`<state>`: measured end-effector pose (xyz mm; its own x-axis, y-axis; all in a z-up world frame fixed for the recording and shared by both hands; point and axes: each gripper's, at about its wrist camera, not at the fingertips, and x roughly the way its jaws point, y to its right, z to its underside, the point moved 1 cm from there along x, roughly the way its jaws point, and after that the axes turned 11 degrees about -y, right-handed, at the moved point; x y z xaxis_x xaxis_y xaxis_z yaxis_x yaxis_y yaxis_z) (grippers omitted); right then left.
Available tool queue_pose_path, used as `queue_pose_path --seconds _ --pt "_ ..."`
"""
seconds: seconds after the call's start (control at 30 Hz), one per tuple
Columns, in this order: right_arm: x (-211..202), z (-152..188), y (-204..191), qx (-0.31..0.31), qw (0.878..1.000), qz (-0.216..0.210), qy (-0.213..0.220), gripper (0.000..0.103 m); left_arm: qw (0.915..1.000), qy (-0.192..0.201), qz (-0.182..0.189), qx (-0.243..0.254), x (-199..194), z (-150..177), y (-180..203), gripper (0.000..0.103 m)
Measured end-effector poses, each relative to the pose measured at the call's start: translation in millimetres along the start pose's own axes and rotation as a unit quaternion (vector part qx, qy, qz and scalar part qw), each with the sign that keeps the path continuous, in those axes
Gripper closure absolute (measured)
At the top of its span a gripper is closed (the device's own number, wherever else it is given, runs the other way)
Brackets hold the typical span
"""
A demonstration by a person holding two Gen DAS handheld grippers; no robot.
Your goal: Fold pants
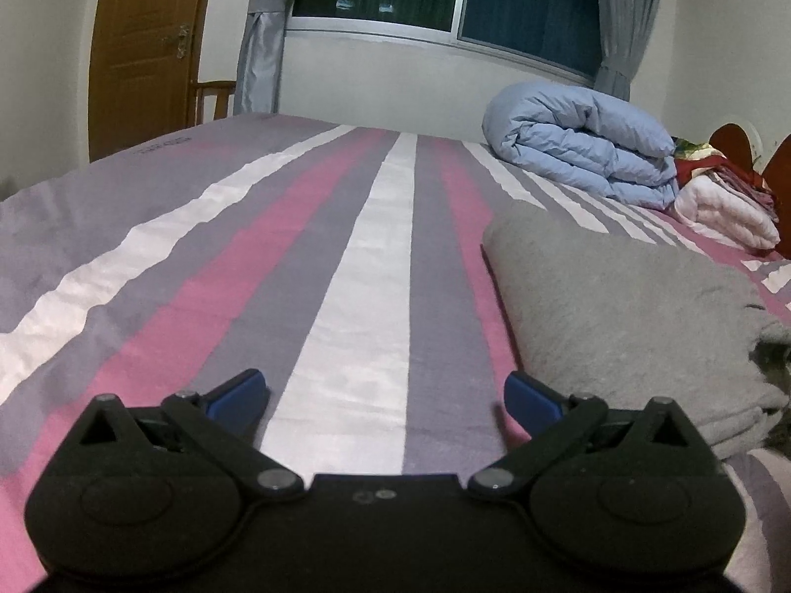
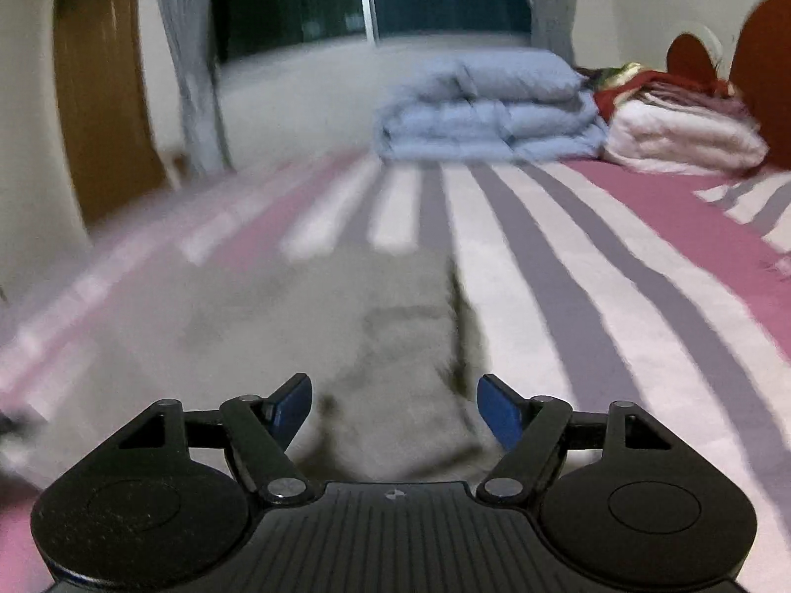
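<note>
The grey pants (image 1: 628, 311) lie folded in a thick stack on the striped bed sheet (image 1: 247, 267), to the right of my left gripper (image 1: 385, 395). That gripper is open and empty, low over the sheet, its right finger close to the stack's left edge. In the right wrist view the pants (image 2: 316, 326) lie straight ahead, blurred by motion. My right gripper (image 2: 394, 407) is open and empty just above their near end.
A folded light blue duvet (image 1: 583, 143) sits at the far side of the bed, with white and red bedding (image 1: 722, 202) beside it against a brown headboard (image 2: 761, 74). A wooden door (image 1: 143, 44), curtains and a dark window stand behind.
</note>
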<state>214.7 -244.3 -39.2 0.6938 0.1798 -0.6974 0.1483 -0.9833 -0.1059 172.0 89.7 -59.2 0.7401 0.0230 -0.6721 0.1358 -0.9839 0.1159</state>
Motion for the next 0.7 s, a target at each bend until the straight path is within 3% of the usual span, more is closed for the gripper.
queue_pose_path --seconds 0.1,0.2,0.37,0.47,0.57,0.7 --pt "12 13 23 0.047 0.999 -0.015 -0.02 0.014 1.0 0.0 0.001 0.003 0 0 0 0.006" --pt "5 18 43 0.093 0.995 -0.034 -0.017 0.013 1.0 0.0 0.002 0.001 0 0 0 0.006" --pt "-16 19 42 0.074 0.997 -0.018 0.008 0.013 1.0 -0.001 0.002 -0.006 0 -1 -2 0.006" --pt "-29 16 48 0.098 0.994 -0.042 0.027 0.013 1.0 0.0 0.0 -0.005 -1 0 -1 0.006" --pt "-33 11 72 0.164 0.978 -0.122 0.026 0.013 0.9998 0.006 0.013 -0.012 -7 -2 -5 0.006" --pt "-21 12 105 0.244 0.953 -0.177 -0.014 0.013 0.9968 0.01 0.064 -0.046 -12 -9 -8 0.009"
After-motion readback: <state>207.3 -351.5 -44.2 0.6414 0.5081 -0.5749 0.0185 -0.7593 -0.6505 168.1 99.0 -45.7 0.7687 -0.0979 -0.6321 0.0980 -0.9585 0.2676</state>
